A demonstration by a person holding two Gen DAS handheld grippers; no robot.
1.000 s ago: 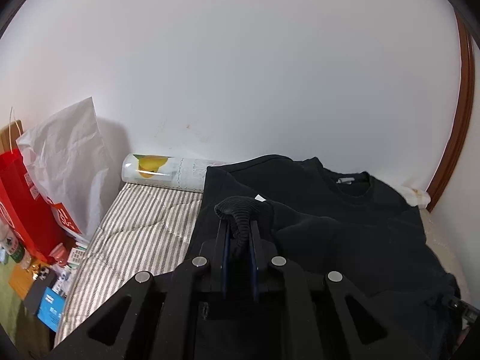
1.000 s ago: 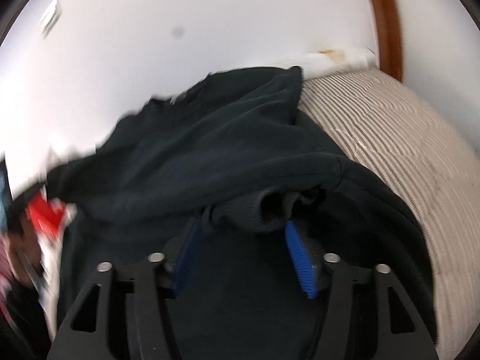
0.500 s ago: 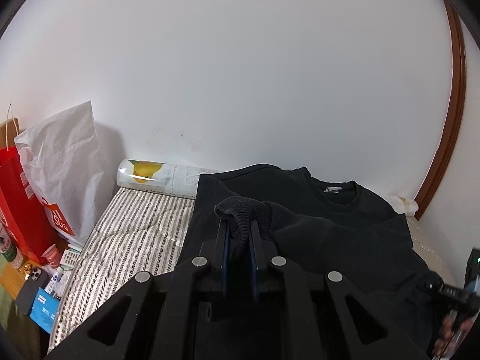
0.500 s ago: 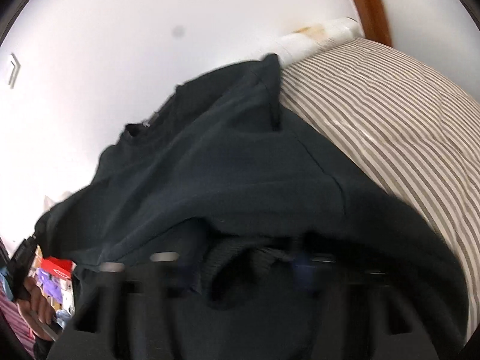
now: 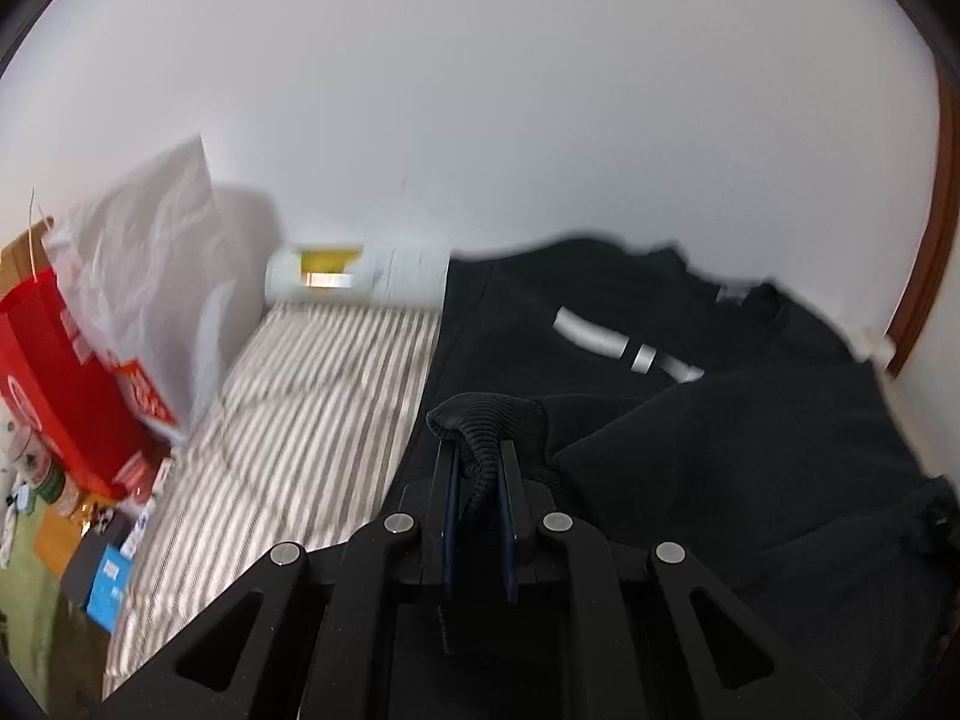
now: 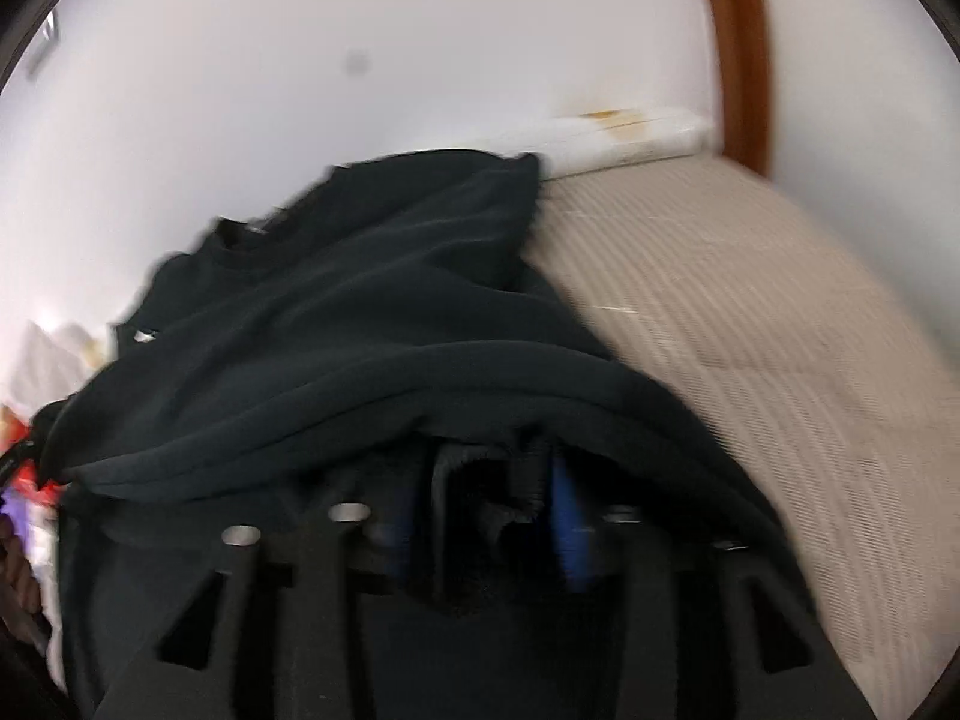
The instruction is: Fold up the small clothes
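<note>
Left wrist view: my left gripper (image 5: 478, 480) pinches the black sweatshirt's (image 5: 720, 432) ribbed cuff (image 5: 480, 420). My right gripper's (image 6: 480, 516) jaws have just been opening, another cuff (image 6: 480, 480) between them.

Black sweatshirt (image 5: 720, 432) sprawls across the striped bed, collar up near the white wall, a pale printed stripe showing across its chest in the left wrist view. One ribbed cuff stands bunched up in a hump near the garment's left edge. In the right wrist view the sweatshirt (image 6: 360, 324) is heaped in soft folds, a thick fold draped across the front, another ribbed edge tucked beneath it.
</note>
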